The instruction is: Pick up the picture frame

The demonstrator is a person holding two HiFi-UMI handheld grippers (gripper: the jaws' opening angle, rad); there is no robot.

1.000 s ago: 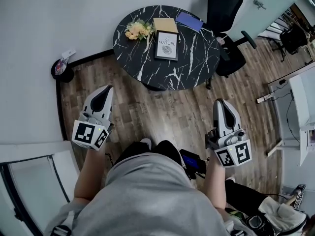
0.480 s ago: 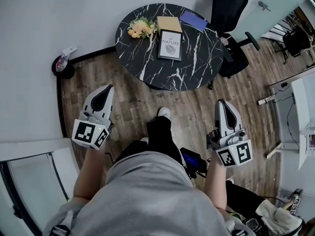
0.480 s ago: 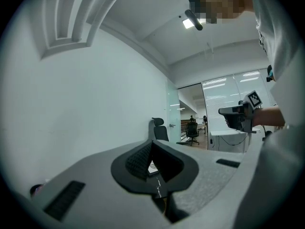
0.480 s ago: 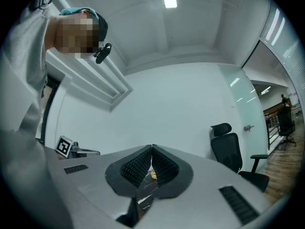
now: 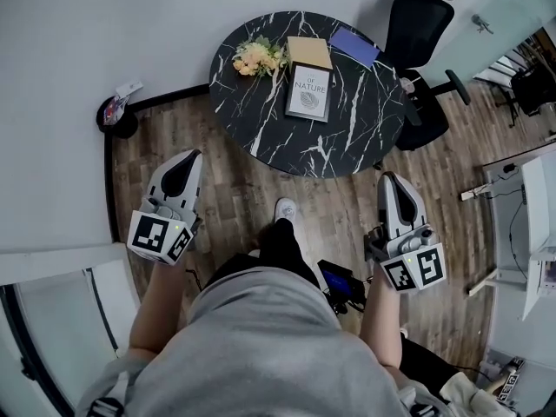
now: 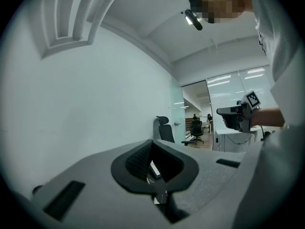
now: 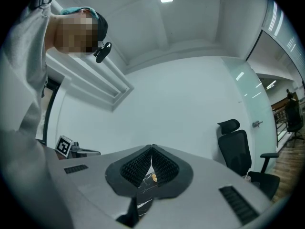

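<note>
The picture frame [image 5: 310, 93], white with a leaf print, lies flat on the round black marble table [image 5: 347, 137] far ahead in the head view. My left gripper [image 5: 188, 155] is held over the wood floor at the left, its fingertips together and nothing in them. At the right, my right gripper [image 5: 387, 178] is shut and empty too, just short of the table's near edge. Both point towards the table. In the left gripper view a thin slice of the frame shows through the gap under the closed tips of the left gripper [image 6: 152, 141]. The right gripper [image 7: 152, 146] sees marble and a bit of flower there.
On the table, yellow flowers [image 5: 258, 57], a tan book [image 5: 309, 52] and a blue book [image 5: 354, 46] lie beyond the frame. A black office chair [image 5: 426, 50] stands at the table's right. A small black bin [image 5: 117, 120] sits by the left wall. The person's foot [image 5: 285, 208] is out in front.
The person has stepped towards the table, one foot coming forward. The table and frame now sit lower and further right in the head view. Both grippers stay shut, carried along.
</note>
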